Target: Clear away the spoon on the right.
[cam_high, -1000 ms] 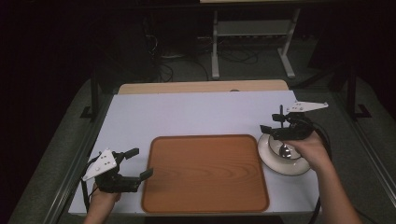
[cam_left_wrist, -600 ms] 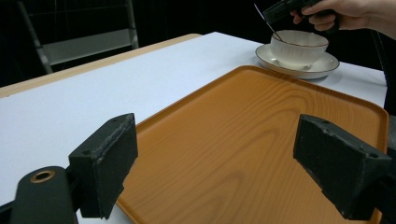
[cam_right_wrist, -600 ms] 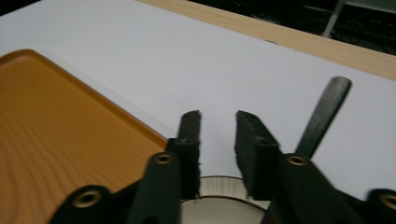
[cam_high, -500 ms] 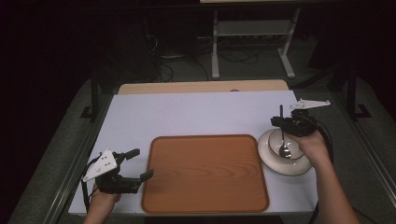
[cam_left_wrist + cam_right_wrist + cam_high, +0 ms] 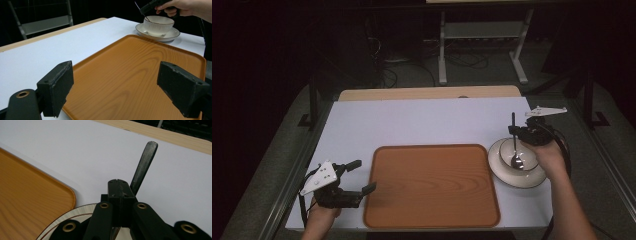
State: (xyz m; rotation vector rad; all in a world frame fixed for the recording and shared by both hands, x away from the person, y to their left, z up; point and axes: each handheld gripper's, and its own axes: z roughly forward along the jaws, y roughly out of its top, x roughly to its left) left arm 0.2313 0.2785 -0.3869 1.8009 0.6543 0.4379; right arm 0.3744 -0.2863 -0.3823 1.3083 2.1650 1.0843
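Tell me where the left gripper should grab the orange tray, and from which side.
Grip the tray by its raised rim on the left edge, coming in low from the left. The left gripper is already beside that edge with its jaws open, and the thin lip suits a pinch.

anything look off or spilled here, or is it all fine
Nothing stands out. The orange tray lies flat and bare, the bowl sits upright on its saucer, and the right gripper holds the spoon in the bowl. No spills or damage visible.
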